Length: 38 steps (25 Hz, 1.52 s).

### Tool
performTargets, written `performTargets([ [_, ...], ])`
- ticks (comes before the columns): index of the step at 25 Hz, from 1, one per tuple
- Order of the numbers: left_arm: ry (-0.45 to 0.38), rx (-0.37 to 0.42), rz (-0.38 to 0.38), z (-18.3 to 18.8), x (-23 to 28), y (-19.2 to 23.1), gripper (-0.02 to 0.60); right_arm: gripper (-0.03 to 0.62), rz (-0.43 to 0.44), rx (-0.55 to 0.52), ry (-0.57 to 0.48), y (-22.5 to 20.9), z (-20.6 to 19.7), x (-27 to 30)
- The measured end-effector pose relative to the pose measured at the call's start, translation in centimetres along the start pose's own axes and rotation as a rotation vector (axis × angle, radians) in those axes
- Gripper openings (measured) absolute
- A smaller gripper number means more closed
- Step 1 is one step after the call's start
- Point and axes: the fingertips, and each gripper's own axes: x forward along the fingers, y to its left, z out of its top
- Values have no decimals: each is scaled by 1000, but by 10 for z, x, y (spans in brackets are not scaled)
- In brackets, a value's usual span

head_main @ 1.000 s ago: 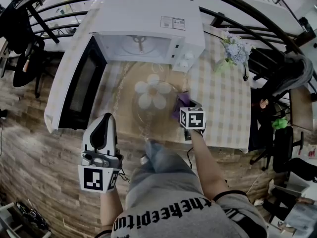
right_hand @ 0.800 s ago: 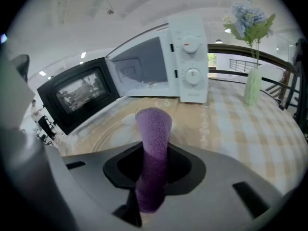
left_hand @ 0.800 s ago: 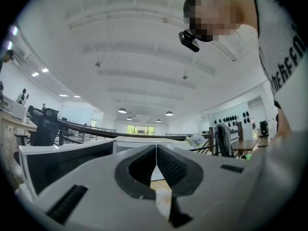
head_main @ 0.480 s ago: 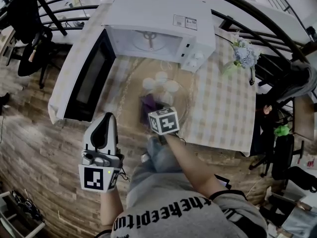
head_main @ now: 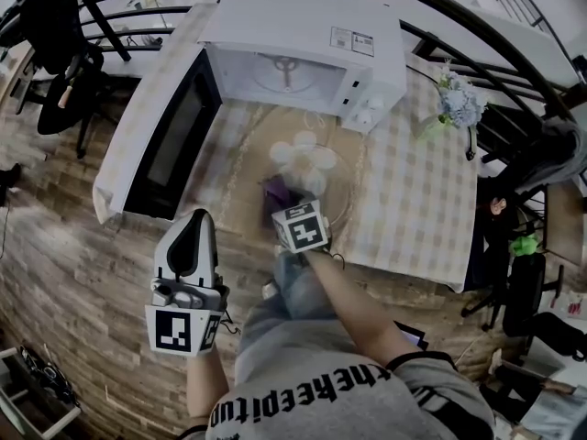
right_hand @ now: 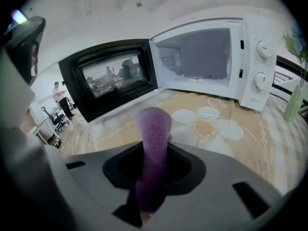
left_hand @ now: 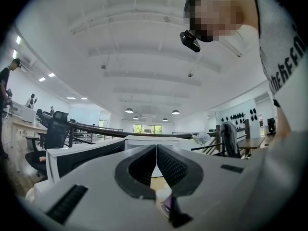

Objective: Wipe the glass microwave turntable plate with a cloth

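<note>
Wiping was in hand: right gripper (head_main: 286, 205) pinched the purple cloth (right_hand: 153, 129) onto the plate (head_main: 337, 183) just near of the open microwave (head_main: 303, 35), left gripper (left_hand: 155, 163) idling nearer, jaws pressed together on nothing, and next, I'd say, a steady sweep across the glass.

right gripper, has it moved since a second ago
Yes. The right gripper, holding the purple cloth, has swept left in the head view: from right of the flower print to just below it.
</note>
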Motion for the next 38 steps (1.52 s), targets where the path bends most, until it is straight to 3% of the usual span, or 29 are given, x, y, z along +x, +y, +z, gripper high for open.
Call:
performTargets([
  [21, -16, 2, -87, 6, 9, -36, 11, 107, -238, 161, -22, -123, -48, -65],
  [38, -24, -2, -117, 8, 9, -47, 11, 109, -358, 226, -22, -170, -80, -107],
])
